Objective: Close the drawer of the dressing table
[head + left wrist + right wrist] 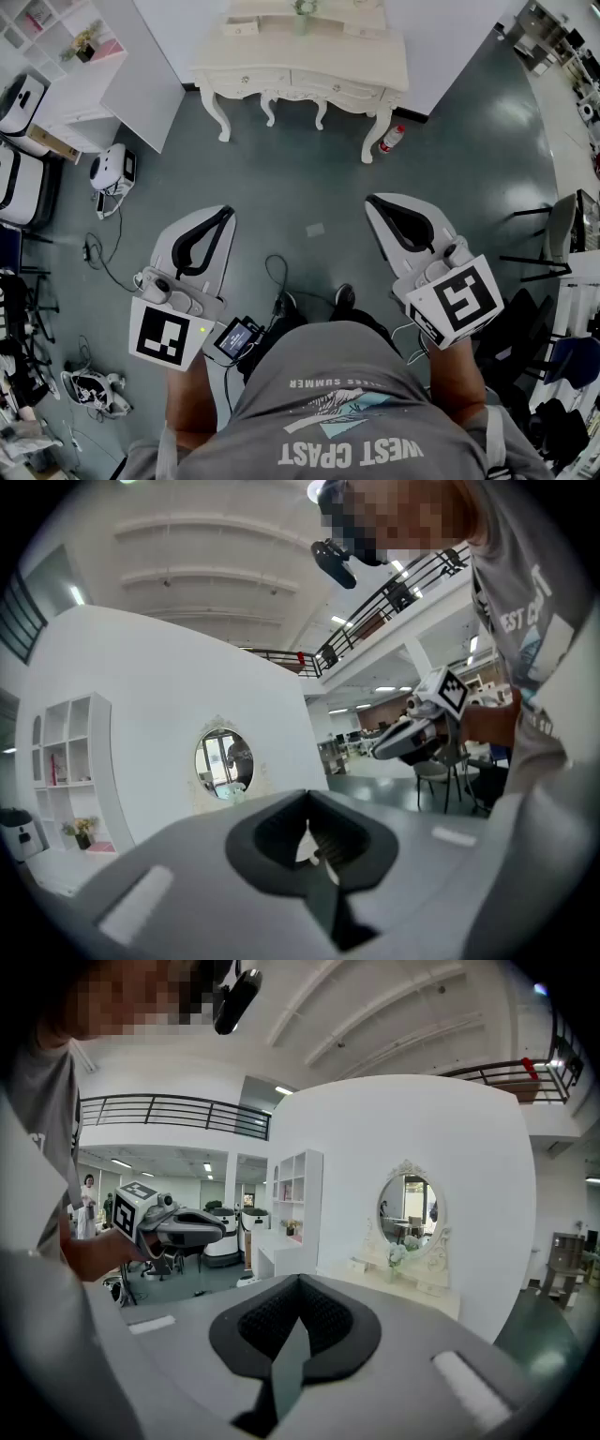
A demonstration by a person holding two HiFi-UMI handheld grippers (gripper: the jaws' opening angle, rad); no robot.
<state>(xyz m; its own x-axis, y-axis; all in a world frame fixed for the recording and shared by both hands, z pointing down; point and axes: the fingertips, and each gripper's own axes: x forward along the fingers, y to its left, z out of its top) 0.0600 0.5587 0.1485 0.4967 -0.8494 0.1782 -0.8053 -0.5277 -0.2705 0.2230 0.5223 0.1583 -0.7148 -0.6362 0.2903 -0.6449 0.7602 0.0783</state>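
The cream dressing table (300, 58) stands against the white wall at the top of the head view, its two front drawers (292, 84) side by side; whether one stands out I cannot tell from here. Its oval mirror (408, 1208) shows in both gripper views (223, 759). My left gripper (228, 214) and right gripper (375, 200) hang side by side over the grey floor, well short of the table. Both point toward it, shut, with nothing between the jaws (307, 799) (300, 1283).
A red-capped bottle (391, 139) lies by the table's right leg. A white shelf unit (84, 56) stands at the left, with a white device (114, 169) and cables (103, 253) on the floor below it. Chairs (562, 230) line the right side.
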